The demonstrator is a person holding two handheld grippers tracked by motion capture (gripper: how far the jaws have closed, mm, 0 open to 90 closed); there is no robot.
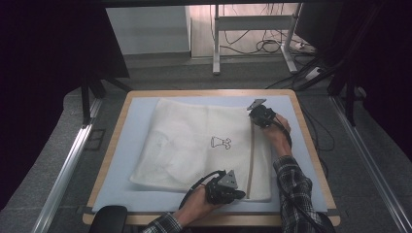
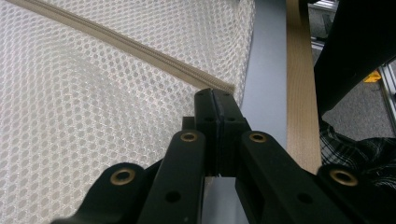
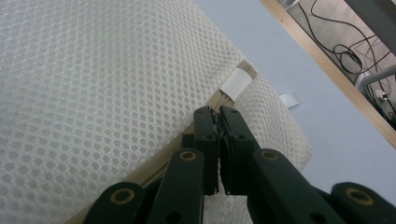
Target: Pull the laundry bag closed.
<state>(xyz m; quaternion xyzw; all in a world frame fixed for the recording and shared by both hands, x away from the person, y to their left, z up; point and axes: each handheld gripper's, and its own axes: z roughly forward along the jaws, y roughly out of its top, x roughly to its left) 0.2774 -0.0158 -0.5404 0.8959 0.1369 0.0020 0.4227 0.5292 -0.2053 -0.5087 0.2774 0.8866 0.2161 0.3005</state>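
the white mesh bag (image 1: 194,145) is lying flat in the middle of the surface (image 1: 121,145). the left gripper (image 1: 232,193) is pinching the near zipper (image 1: 252,155) end, steadying it. the right gripper (image 1: 256,115) is pinching the far end, likely to pull it.

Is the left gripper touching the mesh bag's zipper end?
Touching. In the left gripper view, the left gripper has its shut jaws meeting the zipper end of the mesh bag.

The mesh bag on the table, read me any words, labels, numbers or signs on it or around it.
No readable text anywhere.
mesh bag: a small black line drawing, a picture with no letters.
white tab at the zipper end: blank.
second white tab on the blue mat: blank.
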